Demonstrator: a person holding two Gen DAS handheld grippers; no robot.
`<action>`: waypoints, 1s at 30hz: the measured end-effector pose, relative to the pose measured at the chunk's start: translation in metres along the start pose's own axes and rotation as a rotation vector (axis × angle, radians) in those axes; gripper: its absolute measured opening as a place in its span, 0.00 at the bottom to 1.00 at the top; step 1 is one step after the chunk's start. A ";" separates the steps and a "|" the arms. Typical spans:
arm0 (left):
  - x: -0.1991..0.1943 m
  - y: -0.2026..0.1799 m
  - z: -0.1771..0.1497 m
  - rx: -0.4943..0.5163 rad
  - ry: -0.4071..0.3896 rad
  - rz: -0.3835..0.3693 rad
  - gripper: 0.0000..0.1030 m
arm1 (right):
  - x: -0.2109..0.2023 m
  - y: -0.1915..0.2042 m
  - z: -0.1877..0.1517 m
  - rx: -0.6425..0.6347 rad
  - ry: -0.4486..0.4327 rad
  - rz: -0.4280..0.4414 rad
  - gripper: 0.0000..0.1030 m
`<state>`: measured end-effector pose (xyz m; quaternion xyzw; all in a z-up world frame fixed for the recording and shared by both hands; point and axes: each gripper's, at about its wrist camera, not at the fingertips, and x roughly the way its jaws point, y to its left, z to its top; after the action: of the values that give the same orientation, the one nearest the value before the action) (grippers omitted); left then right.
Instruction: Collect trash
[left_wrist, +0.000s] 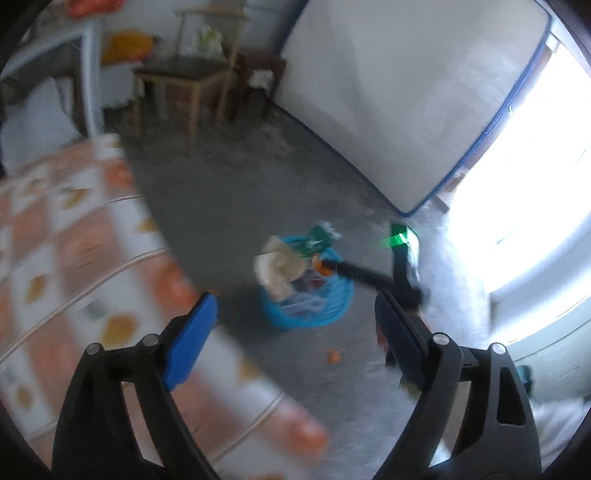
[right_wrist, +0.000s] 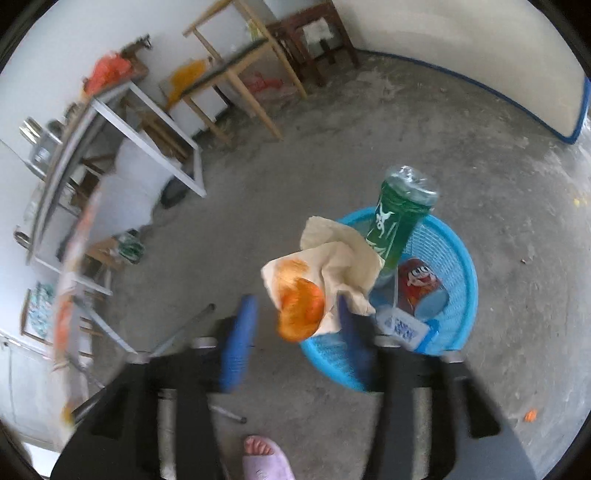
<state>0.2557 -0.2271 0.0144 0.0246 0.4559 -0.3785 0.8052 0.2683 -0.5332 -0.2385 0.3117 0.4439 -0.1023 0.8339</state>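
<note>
A blue plastic basket (right_wrist: 458, 254) stands on the concrete floor with a green bottle (right_wrist: 395, 218), a red printed packet (right_wrist: 419, 284) and a white carton (right_wrist: 402, 328) in it. A crumpled cream tissue stained orange (right_wrist: 321, 280) is in the air at the basket's left rim, between my right gripper's (right_wrist: 295, 332) spread blue fingers; whether a pad touches it I cannot tell. In the left wrist view the basket (left_wrist: 306, 314) sits ahead of my open, empty left gripper (left_wrist: 295, 317), with the right gripper's arm (left_wrist: 369, 275) reaching over it.
A table with an orange-checked cloth (left_wrist: 74, 258) fills the left. A small orange scrap (left_wrist: 333, 356) lies on the floor near the basket. A mattress (left_wrist: 406, 92) leans on the wall. Wooden tables (right_wrist: 236, 74), a white frame and my slippered foot (right_wrist: 264, 458) are nearby.
</note>
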 end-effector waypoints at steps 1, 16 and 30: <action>-0.017 0.007 -0.014 -0.003 -0.018 0.036 0.81 | 0.007 0.000 0.001 0.006 0.005 -0.021 0.53; -0.137 0.041 -0.140 -0.187 -0.299 0.264 0.89 | -0.156 0.042 -0.083 -0.155 -0.203 0.033 0.65; -0.155 -0.013 -0.181 -0.270 -0.343 0.458 0.92 | -0.286 0.152 -0.219 -0.424 -0.408 -0.075 0.94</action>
<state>0.0719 -0.0755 0.0292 -0.0449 0.3422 -0.1220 0.9306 0.0208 -0.3105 -0.0340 0.0870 0.2896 -0.0987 0.9481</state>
